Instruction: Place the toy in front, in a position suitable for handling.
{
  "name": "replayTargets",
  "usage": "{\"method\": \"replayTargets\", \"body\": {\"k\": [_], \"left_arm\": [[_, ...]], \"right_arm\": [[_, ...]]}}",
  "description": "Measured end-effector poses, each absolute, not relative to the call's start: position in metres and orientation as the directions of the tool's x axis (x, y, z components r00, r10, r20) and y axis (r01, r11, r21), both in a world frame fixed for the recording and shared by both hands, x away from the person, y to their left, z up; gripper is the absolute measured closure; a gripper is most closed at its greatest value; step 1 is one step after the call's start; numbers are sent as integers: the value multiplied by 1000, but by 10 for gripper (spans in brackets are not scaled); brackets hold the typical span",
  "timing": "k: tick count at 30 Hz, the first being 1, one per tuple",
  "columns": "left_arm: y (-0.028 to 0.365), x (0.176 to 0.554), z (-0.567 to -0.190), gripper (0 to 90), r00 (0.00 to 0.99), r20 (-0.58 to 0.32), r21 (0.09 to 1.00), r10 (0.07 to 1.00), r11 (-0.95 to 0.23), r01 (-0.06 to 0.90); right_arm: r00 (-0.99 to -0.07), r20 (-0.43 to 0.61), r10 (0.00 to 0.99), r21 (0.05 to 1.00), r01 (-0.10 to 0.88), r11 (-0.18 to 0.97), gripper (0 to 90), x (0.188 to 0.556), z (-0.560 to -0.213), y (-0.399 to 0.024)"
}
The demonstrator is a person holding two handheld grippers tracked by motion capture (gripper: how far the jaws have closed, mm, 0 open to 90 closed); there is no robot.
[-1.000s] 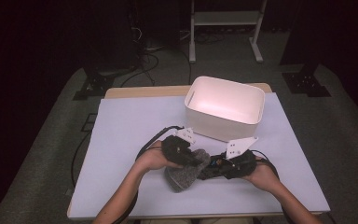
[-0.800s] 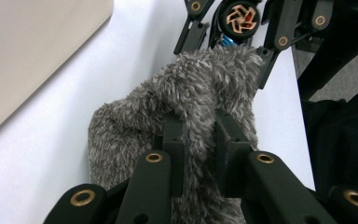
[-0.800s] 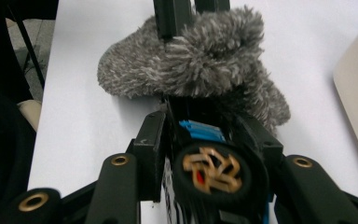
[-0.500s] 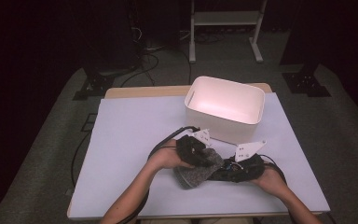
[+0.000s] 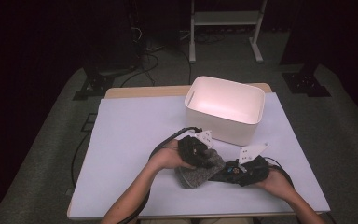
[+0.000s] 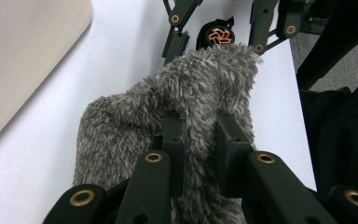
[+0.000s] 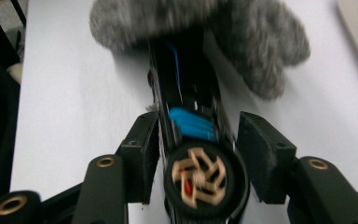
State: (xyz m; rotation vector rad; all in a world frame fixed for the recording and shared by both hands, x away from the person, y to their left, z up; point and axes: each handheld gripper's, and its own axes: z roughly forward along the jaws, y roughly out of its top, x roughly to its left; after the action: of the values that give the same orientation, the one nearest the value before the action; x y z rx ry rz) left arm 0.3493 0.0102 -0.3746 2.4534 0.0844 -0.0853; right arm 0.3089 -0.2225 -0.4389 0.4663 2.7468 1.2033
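Both hands are seen shifted right and nearer since the earlier frame. A fold of the fuzzy grey cover (image 6: 168, 121) is pinched by the left gripper (image 6: 200, 140) at the table's (image 5: 121, 140) near edge, beside the white bin (image 5: 224, 108). The black microphone (image 7: 191, 140) is bracketed by the right gripper (image 7: 198, 158), grip uncertain. The cover is judged soft, best held at its rim.

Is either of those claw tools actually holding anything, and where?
Left gripper pinches a fold of the grey fuzzy cover. Right gripper straddles the black device's round end, not clamped.
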Motion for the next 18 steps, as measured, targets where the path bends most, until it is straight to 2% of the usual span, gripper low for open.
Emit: {"method": "replayTargets", "body": {"k": [3,6,9,13,18], "left_arm": [[10,349,-374,770,996,-85,628,35,-774,81],[12,348,-374,769,996,-86,631,34,-771,81],[16,346,-372,769,996,-80,630,37,-773,79],[28,343,-366,770,996,-75,639,42,-765,80],[47,340,-358,770,997,-45,618,61,-782,76]], "right_arm": [[-949,31,314,721,239,651,471,310,-443,-220],[-962,31,272,709,213,673,543,313,-445,-212],[-971,26,236,697,187,693,559,315,-443,-206],[-978,49,202,706,177,686,560,319,-443,-198],[-988,48,144,722,134,679,560,326,-442,-168]]}}
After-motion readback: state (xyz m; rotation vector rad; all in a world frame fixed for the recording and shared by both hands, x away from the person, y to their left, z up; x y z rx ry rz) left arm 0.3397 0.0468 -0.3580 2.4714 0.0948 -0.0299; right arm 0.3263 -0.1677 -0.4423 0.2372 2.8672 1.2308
